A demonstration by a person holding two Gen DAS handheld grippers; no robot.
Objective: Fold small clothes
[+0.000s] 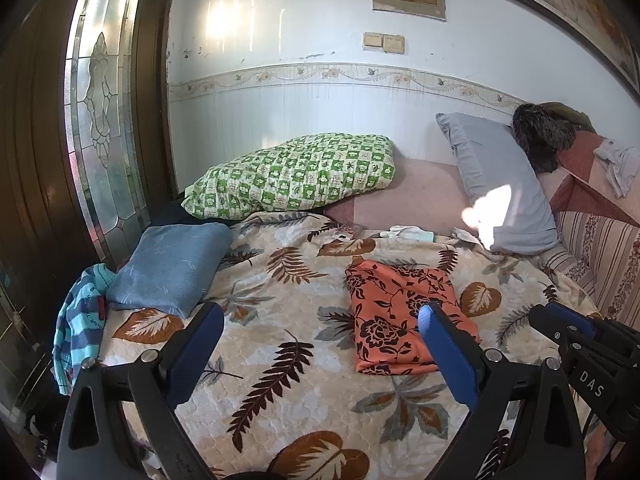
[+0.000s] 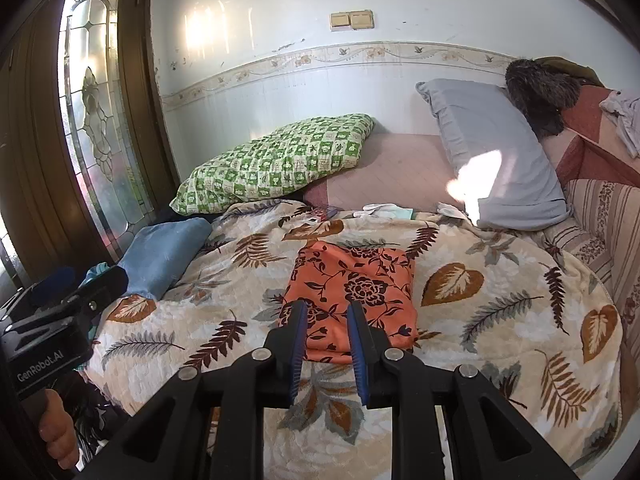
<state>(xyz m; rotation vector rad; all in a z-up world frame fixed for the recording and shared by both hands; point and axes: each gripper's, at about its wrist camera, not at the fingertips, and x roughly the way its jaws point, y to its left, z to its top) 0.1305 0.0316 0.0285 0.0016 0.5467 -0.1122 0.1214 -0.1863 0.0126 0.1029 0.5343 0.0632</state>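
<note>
An orange cloth with a black flower print (image 1: 400,312) (image 2: 352,296) lies folded into a rectangle on the leaf-patterned blanket (image 1: 280,360) (image 2: 500,320). My left gripper (image 1: 320,309) is wide open over the blanket, and its right finger (image 1: 448,348) overlaps the cloth's near right corner in the picture. My right gripper (image 2: 327,308) hovers just before the cloth's near edge. Its jaws stand a narrow gap apart with nothing between them. In the left wrist view the right gripper's body (image 1: 588,352) shows at the right. The left gripper's body (image 2: 72,304) shows at the left of the right wrist view.
A folded blue cloth (image 1: 172,264) and a striped blue garment (image 1: 80,320) lie at the bed's left edge. A green checked pillow (image 1: 296,172) and a grey pillow (image 1: 496,184) rest by the wall. A glazed wooden door (image 1: 100,120) stands to the left.
</note>
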